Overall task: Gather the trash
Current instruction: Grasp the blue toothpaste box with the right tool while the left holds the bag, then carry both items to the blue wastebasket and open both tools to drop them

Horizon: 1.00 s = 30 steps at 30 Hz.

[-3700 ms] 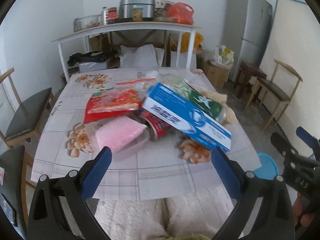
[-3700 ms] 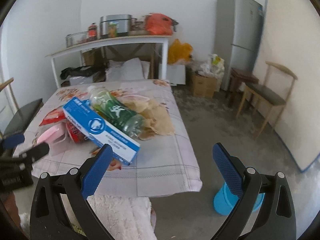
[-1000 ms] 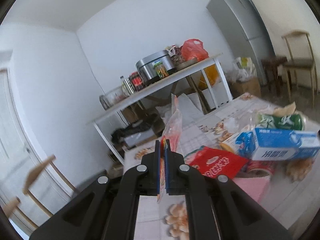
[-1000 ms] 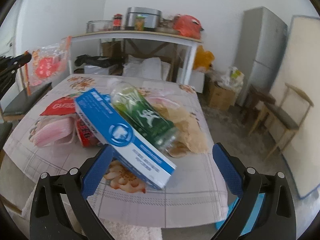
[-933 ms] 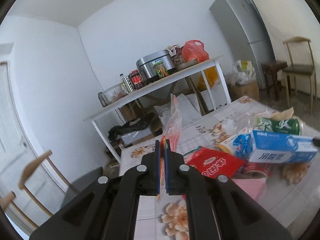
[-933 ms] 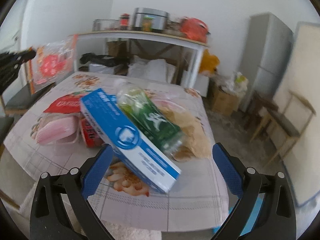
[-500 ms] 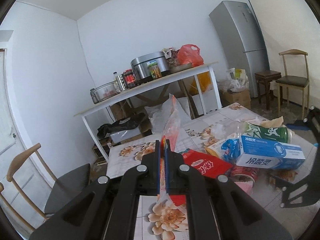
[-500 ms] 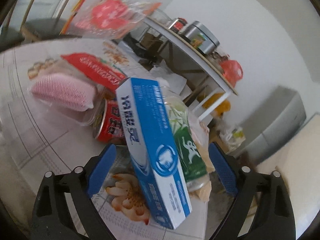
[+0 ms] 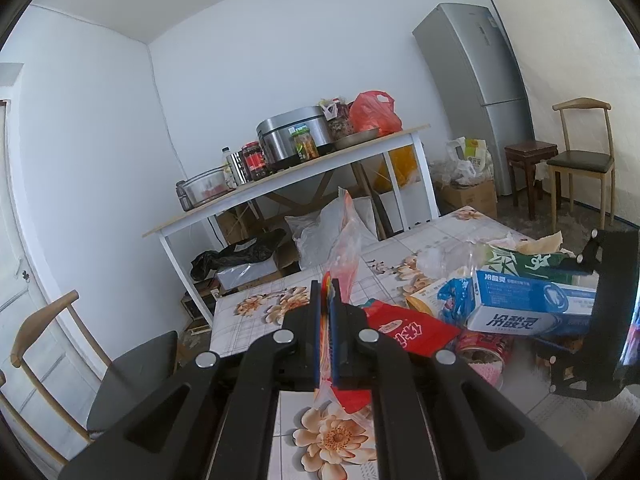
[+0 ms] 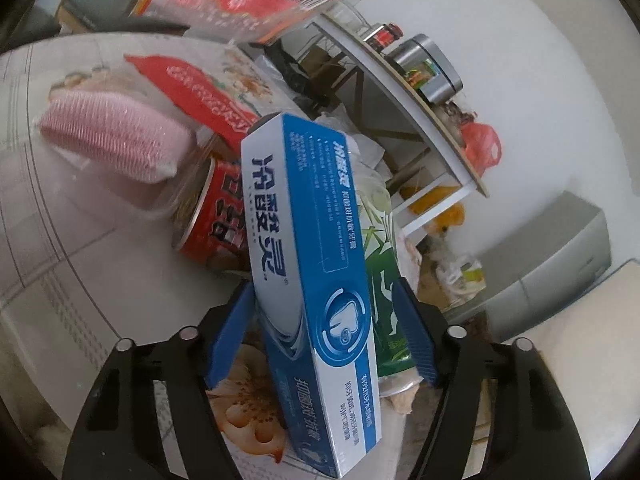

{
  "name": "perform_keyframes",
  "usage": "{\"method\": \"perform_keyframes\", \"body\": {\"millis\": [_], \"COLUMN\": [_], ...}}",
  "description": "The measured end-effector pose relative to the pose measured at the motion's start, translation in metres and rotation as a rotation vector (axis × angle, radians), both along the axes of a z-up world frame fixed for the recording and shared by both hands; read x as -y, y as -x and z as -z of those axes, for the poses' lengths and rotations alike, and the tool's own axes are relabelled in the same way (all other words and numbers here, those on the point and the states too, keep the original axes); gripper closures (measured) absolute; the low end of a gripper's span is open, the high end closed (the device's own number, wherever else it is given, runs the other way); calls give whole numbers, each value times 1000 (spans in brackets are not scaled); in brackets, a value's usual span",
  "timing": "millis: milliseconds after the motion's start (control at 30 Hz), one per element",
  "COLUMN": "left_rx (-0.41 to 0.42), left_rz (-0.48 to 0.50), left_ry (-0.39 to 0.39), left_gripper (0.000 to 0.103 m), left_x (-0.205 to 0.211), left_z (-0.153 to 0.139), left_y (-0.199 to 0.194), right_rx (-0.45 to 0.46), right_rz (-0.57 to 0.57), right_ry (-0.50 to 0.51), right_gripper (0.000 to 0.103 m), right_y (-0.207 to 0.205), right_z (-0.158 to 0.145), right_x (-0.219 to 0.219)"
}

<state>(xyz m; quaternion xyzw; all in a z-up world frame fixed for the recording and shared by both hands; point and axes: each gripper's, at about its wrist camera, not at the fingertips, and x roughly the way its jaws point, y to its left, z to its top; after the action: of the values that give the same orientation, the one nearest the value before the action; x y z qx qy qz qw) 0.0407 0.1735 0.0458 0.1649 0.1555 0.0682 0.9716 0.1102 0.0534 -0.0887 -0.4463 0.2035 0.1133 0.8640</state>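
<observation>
Jaws of right gripper (image 10: 322,330) were closing around blue box (image 10: 310,272); pads looked not yet pressed on it. Box lay on pile on worktop (image 10: 60,240), partly on green bottle (image 10: 380,276). Long side of box ran straight away from jaws, near end between them. Right hand was much nearer to box. Jaws of left gripper (image 9: 329,334) were tight on thin snack bag (image 9: 344,248), held up over far side of worktop.
</observation>
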Motion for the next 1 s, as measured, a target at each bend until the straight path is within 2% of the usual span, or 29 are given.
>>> {"method": "perform_keyframes", "body": {"millis": [33, 233, 500, 733, 1000], "left_rx": [2, 16, 27, 38, 78], "left_rz": [-1, -3, -2, 4, 22], "left_ry": [0, -7, -8, -7, -10], "left_gripper": [100, 100, 100, 100, 100], "left_x": [0, 1, 2, 5, 14], "left_z": [0, -5, -7, -9, -23], "left_y": [1, 3, 5, 7, 18], "right_rx": [-7, -29, -41, -35, 23], "right_rz": [5, 36, 29, 33, 51], "right_ry": [-4, -56, -118, -215, -315], "right_gripper": [51, 60, 63, 65, 67], "right_y": [0, 1, 12, 20, 40], "right_z": [0, -7, -18, -39, -67], "right_x": [0, 6, 11, 20, 38]}}
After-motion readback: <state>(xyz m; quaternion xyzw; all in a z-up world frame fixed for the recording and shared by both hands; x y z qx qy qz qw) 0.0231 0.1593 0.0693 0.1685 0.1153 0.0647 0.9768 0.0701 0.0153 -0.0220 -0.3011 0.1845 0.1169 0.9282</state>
